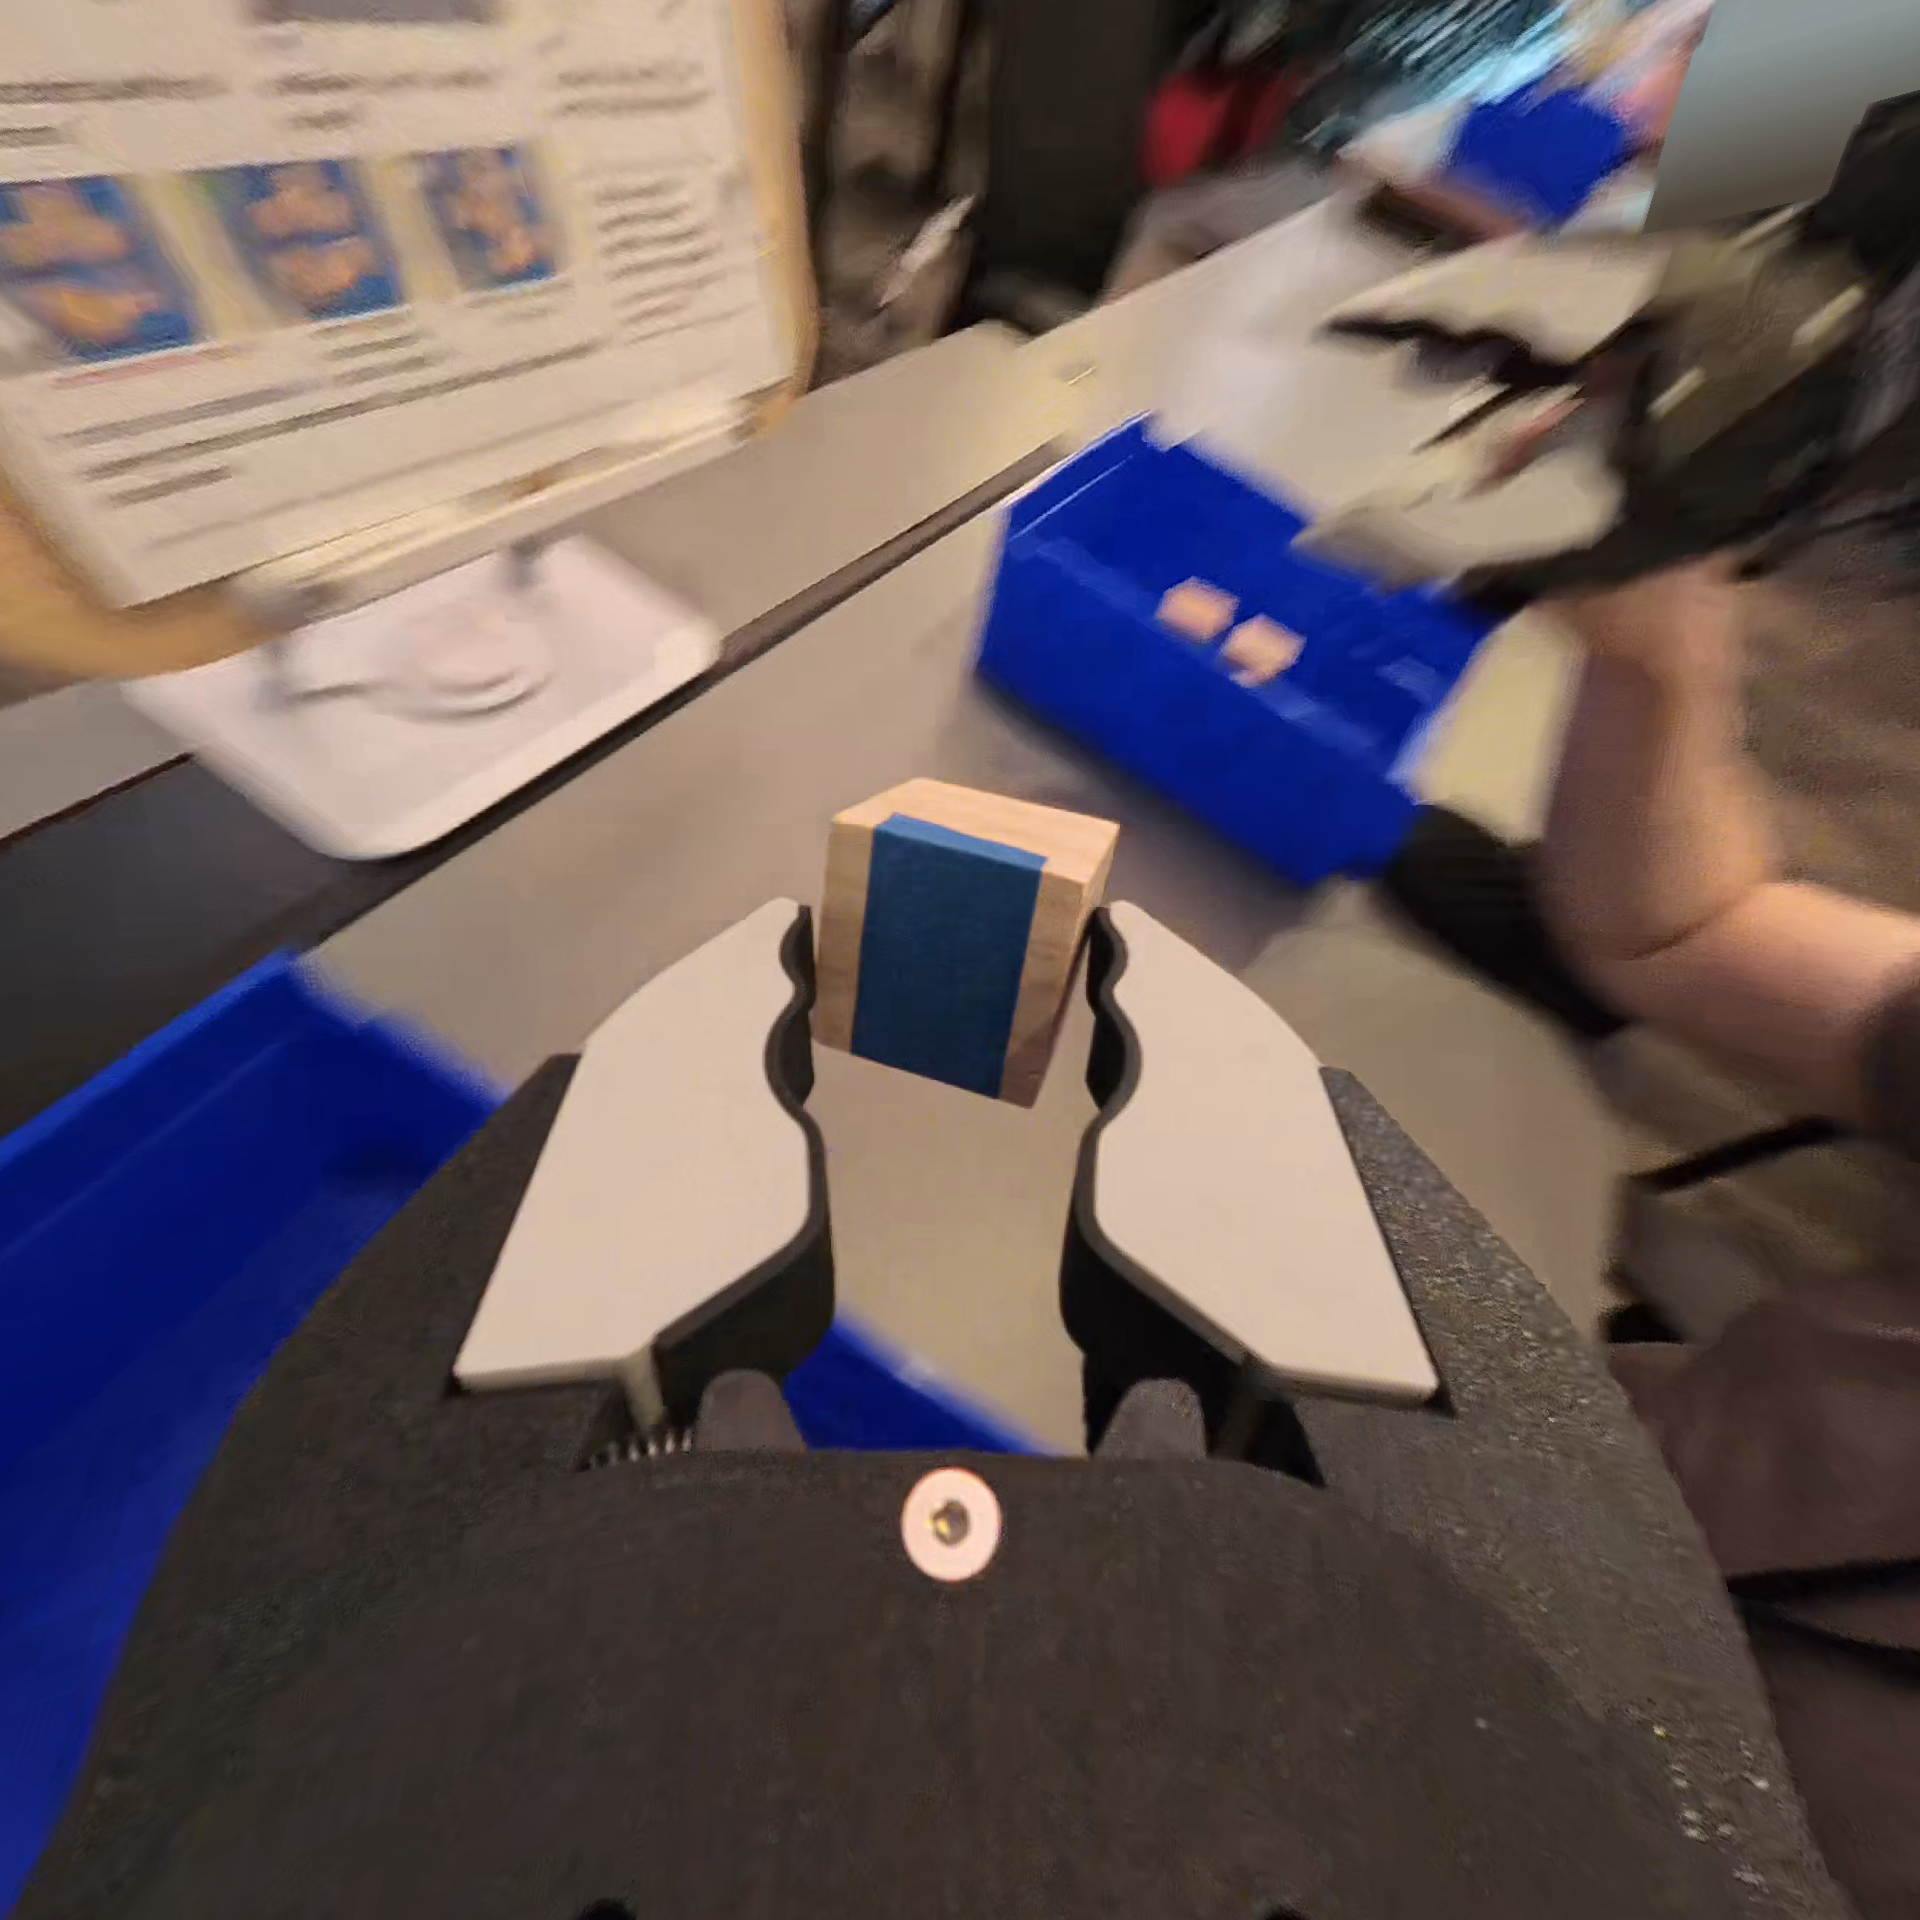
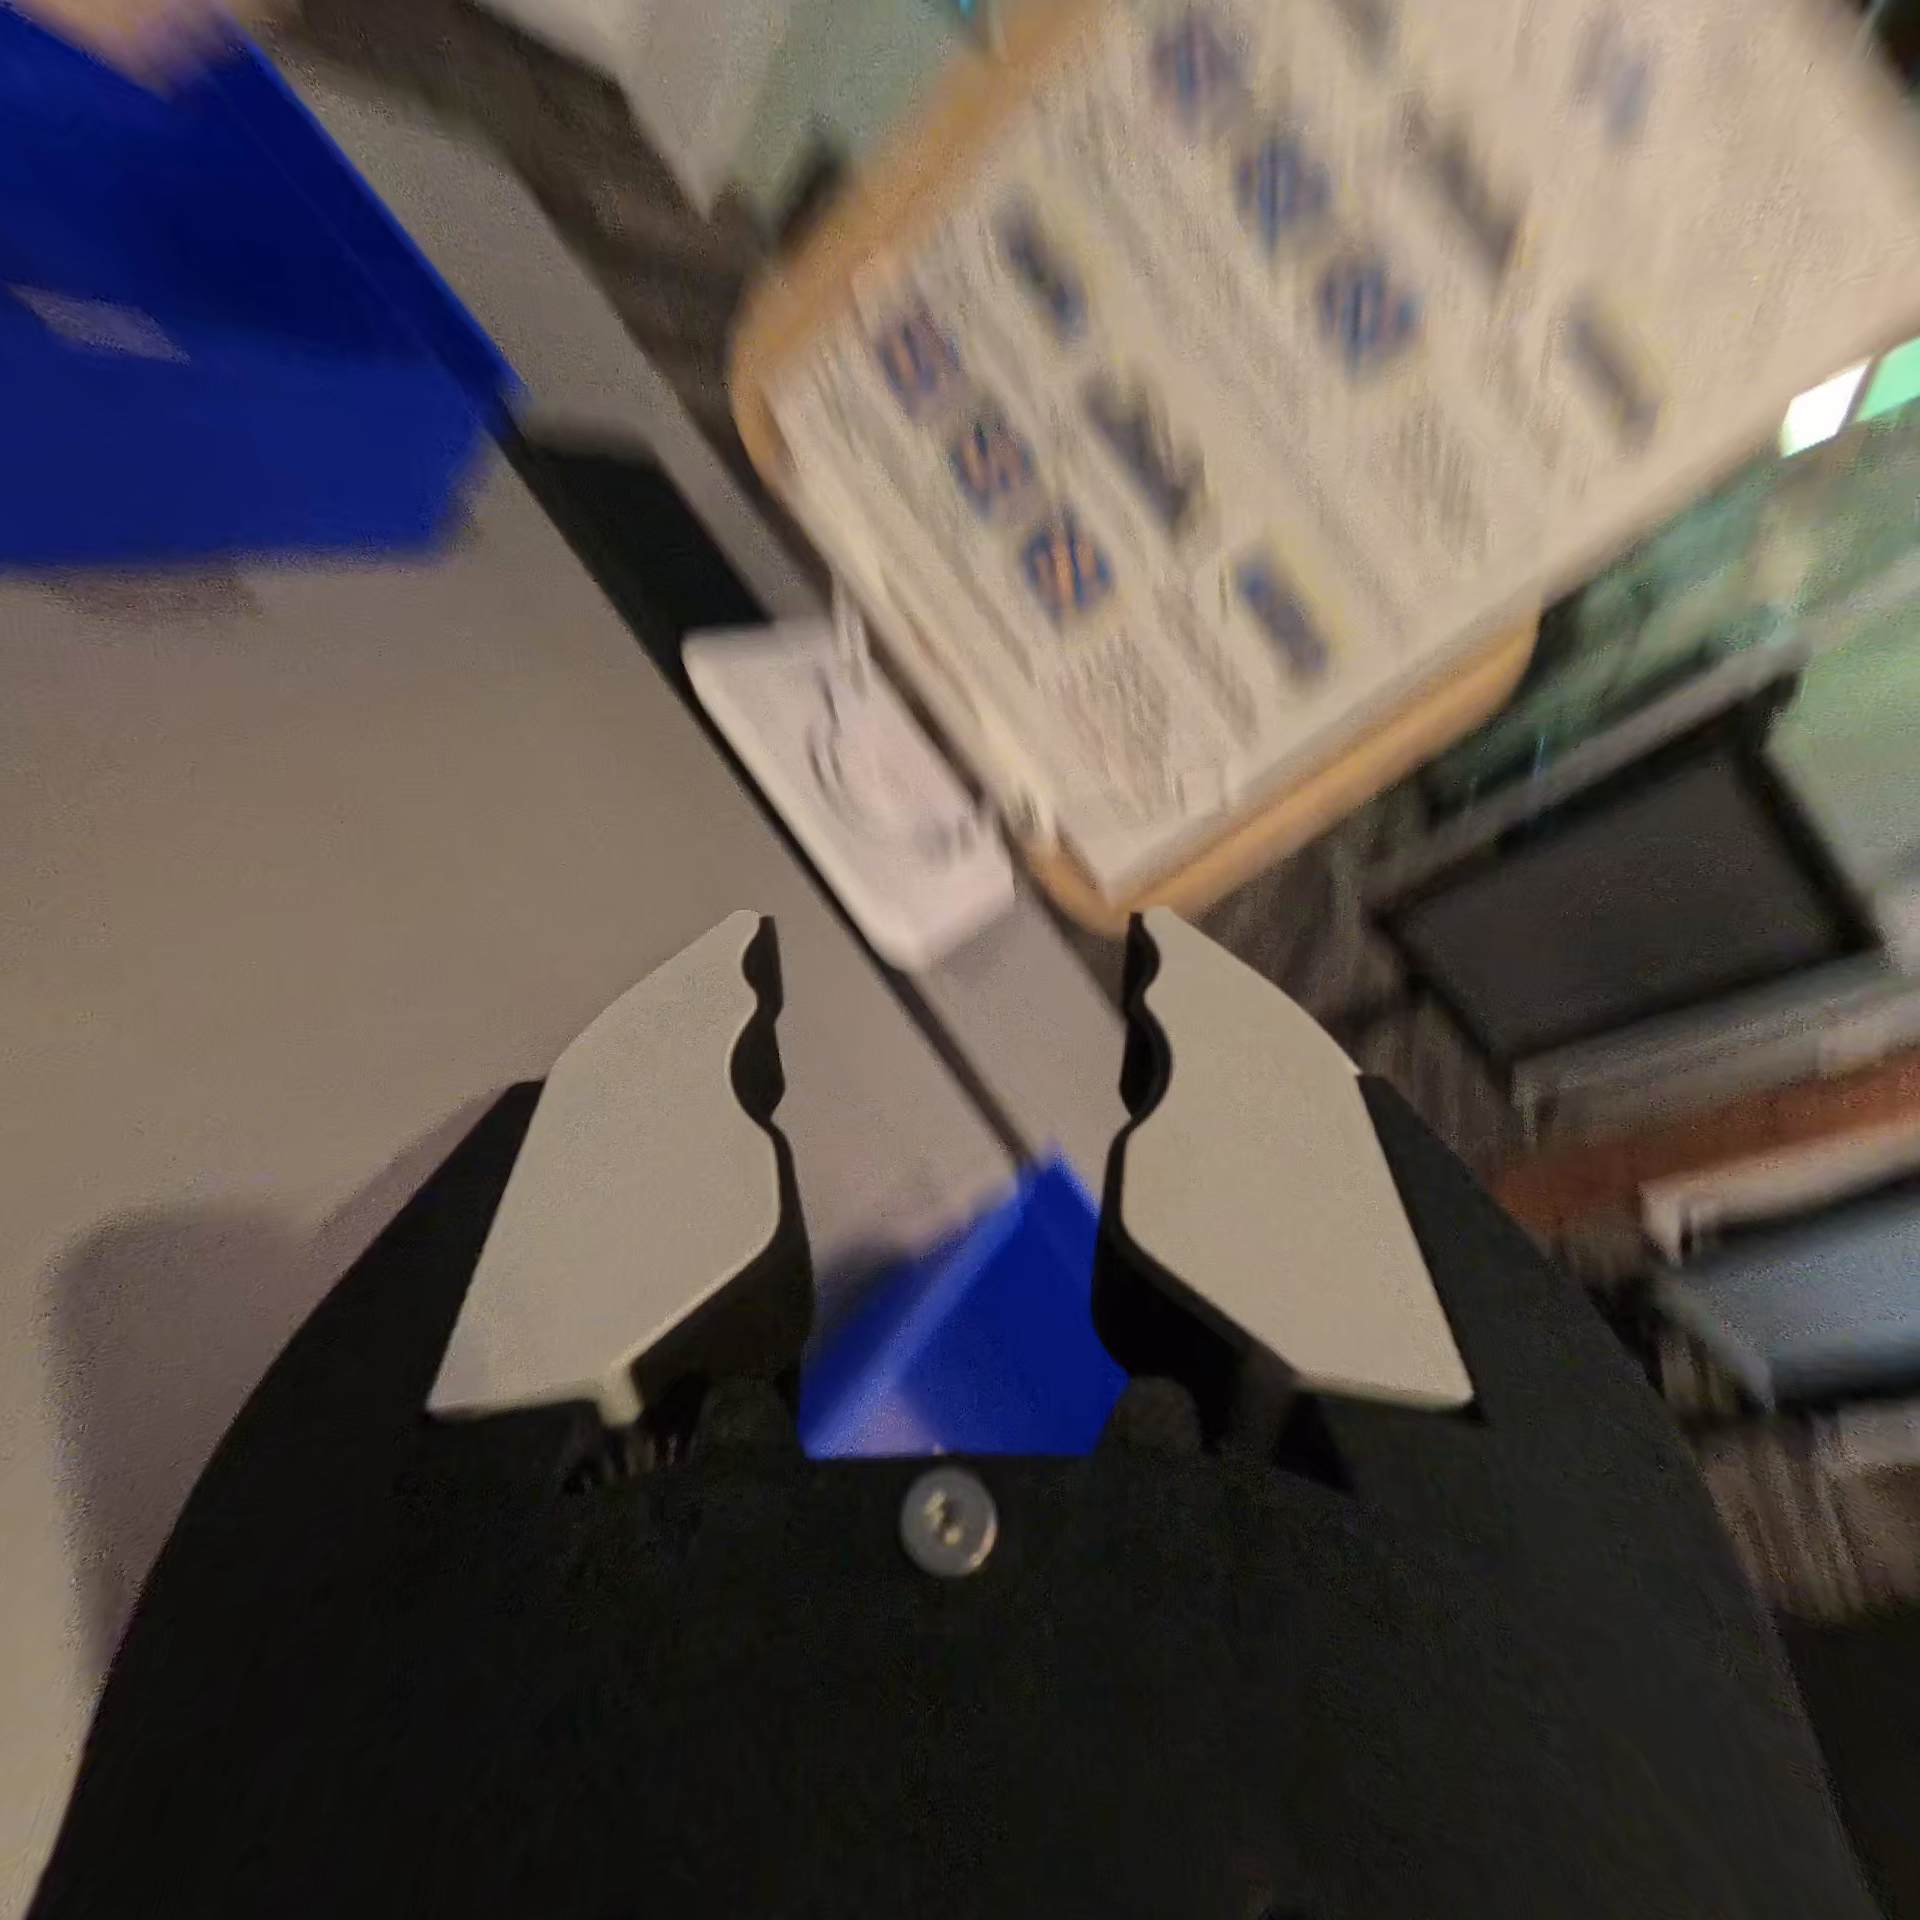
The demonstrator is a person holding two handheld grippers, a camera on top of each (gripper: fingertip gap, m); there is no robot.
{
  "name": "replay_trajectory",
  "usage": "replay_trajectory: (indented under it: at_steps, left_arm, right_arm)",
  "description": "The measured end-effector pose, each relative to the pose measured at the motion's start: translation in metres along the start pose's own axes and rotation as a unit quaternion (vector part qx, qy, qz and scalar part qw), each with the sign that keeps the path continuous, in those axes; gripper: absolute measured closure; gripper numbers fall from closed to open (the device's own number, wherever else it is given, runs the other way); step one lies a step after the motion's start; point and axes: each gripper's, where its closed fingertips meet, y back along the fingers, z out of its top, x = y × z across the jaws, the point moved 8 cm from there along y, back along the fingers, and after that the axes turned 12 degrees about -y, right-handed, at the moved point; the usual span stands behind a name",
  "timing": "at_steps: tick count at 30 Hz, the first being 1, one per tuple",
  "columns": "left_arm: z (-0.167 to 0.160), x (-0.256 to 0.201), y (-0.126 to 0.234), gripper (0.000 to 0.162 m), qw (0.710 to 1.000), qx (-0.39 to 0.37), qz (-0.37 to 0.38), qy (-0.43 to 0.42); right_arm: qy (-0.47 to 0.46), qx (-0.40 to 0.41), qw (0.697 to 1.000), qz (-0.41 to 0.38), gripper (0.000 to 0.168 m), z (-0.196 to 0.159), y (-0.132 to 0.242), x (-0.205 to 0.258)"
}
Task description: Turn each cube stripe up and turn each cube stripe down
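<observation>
Left gripper (image 1: 948, 935) pinches a wooden cube (image 1: 961, 940) between its fingertips, lifted clear of the grey table (image 1: 644, 862); blue tape stripe (image 1: 943, 951) faces the camera. Right gripper (image 2: 951, 935) spread apart, nothing between its fingers. Blue bin (image 1: 1195, 665) beyond, two blurred cubes (image 1: 1231, 629) inside. Second blue bin (image 1: 156, 1164) near left.

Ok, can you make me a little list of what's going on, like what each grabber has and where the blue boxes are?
left gripper: shut on the wooden cube, held above the table
cube stripe: blue stripe faces the camera, running top to bottom
right gripper: open, nothing between its fingers
far blue bin: on the table beyond the cube, small tan pieces inside, too blurred to name
near blue bin: at lower left
instruction sheet: standing behind, blurred
</observation>
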Motion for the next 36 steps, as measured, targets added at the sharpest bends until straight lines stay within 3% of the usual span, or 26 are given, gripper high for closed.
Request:
replay_trajectory:
  at_steps: [3,7,13,16,18,22,25,28,31,36]
  left_arm:
    - [0.012,-0.027,-0.033,0.112,0.988,-0.057,-0.133,0.045]
    - [0.014,-0.056,-0.070,0.112,0.964,-0.066,-0.245,0.087]
    - [0.013,-0.081,-0.096,0.112,0.929,-0.074,-0.341,0.124]
    - [0.009,-0.086,-0.104,0.112,0.935,-0.052,-0.333,0.109]
    - [0.010,-0.087,-0.105,0.112,0.932,-0.059,-0.336,0.121]
    - [0.015,-0.078,-0.093,0.102,0.921,-0.090,-0.348,0.149]
    - [0.016,-0.063,-0.080,0.105,0.948,-0.090,-0.280,0.119]
    - [0.018,-0.056,-0.066,0.110,0.959,-0.087,-0.250,0.104]
    - [0.018,-0.052,-0.059,0.113,0.965,-0.081,-0.229,0.096]
    - [0.019,-0.050,-0.056,0.117,0.968,-0.074,-0.221,0.096]
  right_arm:
    - [0.061,-0.151,0.985,0.061,0.103,0.019,0.003,0.057]
    - [0.100,-0.197,0.972,0.081,0.097,0.022,0.003,0.093]
    - [0.173,-0.230,0.956,0.059,0.111,0.018,0.007,0.108]
    - [0.173,-0.241,0.952,0.076,0.123,0.018,0.010,0.111]
    - [0.165,-0.235,0.954,0.088,0.123,0.019,0.011,0.107]
    - [0.115,-0.180,0.973,0.089,0.123,0.024,0.021,0.057]
    - [-0.064,-0.065,0.991,0.093,0.123,0.002,0.033,-0.030]
    - [-0.271,0.087,0.955,0.086,0.122,-0.061,0.033,-0.100]
    - [-0.327,0.227,0.917,-0.010,0.122,-0.131,0.024,-0.140]
    - [-0.426,0.294,0.856,0.004,0.122,-0.183,-0.008,-0.146]
